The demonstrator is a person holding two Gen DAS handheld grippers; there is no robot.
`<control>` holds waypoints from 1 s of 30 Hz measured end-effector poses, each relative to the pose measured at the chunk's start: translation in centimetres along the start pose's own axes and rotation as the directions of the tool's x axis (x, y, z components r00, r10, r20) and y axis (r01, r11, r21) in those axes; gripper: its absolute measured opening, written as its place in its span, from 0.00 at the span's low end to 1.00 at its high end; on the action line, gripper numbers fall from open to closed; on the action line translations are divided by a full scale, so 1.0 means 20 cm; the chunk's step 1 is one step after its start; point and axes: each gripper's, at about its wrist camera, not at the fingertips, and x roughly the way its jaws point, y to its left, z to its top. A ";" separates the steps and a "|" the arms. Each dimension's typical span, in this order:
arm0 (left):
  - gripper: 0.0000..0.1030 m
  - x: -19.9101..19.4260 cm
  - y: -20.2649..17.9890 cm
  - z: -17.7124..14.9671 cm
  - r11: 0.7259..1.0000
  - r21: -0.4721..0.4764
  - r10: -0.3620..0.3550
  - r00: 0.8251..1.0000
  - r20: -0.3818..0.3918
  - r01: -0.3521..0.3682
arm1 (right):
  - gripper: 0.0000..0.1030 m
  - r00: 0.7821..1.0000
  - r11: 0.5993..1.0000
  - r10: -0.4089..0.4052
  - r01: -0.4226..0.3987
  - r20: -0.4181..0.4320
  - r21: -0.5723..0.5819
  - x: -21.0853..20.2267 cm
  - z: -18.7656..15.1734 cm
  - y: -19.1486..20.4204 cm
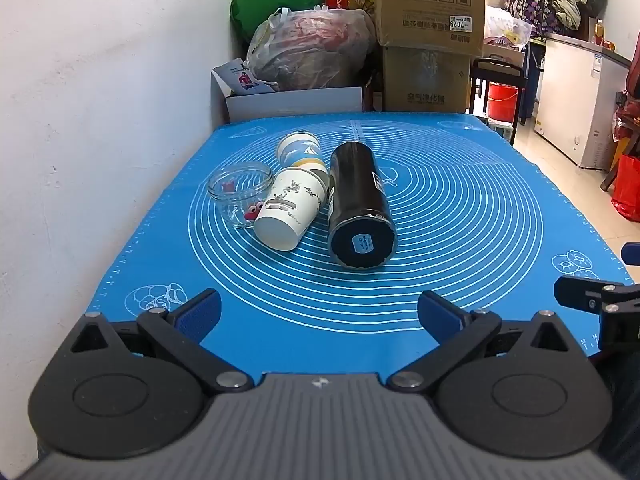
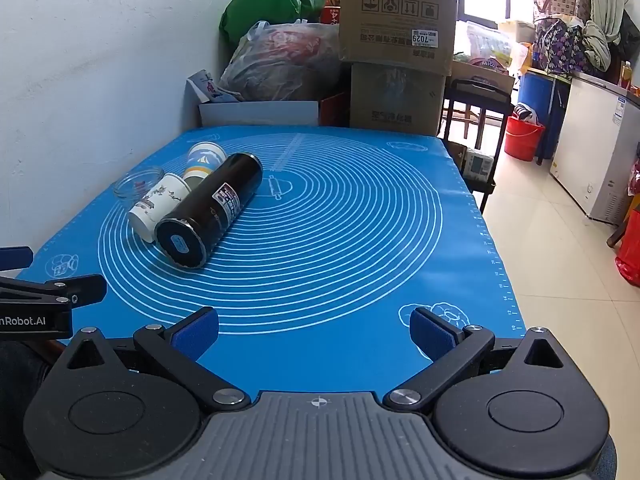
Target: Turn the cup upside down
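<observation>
A black cylindrical cup (image 1: 358, 204) lies on its side on the blue mat (image 1: 460, 216), its base toward me. A white paper cup (image 1: 290, 208) lies on its side beside it, touching a clear glass jar (image 1: 240, 194). A second paper cup with blue print (image 1: 300, 152) lies behind. The same group shows in the right wrist view: black cup (image 2: 212, 214), white cup (image 2: 158, 206), jar (image 2: 138, 186), blue-print cup (image 2: 204, 160). My left gripper (image 1: 319, 314) is open and empty, short of the cups. My right gripper (image 2: 314, 330) is open and empty at the mat's near edge.
A white wall (image 1: 100, 100) runs along the left of the table. Cardboard boxes (image 1: 430, 32) and plastic bags (image 1: 308, 54) stand behind the far edge. A chair (image 2: 476, 120), a red bucket (image 2: 522, 136) and a white freezer (image 2: 600, 152) stand on the floor to the right.
</observation>
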 end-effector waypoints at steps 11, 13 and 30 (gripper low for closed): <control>1.00 0.00 0.01 0.00 1.000 0.000 -0.002 1.000 -0.001 0.002 | 1.00 1.000 1.000 0.000 0.000 0.002 0.000 -0.01 0.00 0.00; 1.00 0.00 0.01 0.00 1.000 0.000 -0.001 1.000 0.000 0.001 | 1.00 1.000 1.000 0.000 0.000 0.002 0.000 0.00 0.00 0.00; 1.00 0.00 0.02 0.01 1.000 -0.003 0.000 1.000 0.001 0.000 | 1.00 1.000 1.000 0.000 0.000 0.000 0.002 -0.01 0.00 0.00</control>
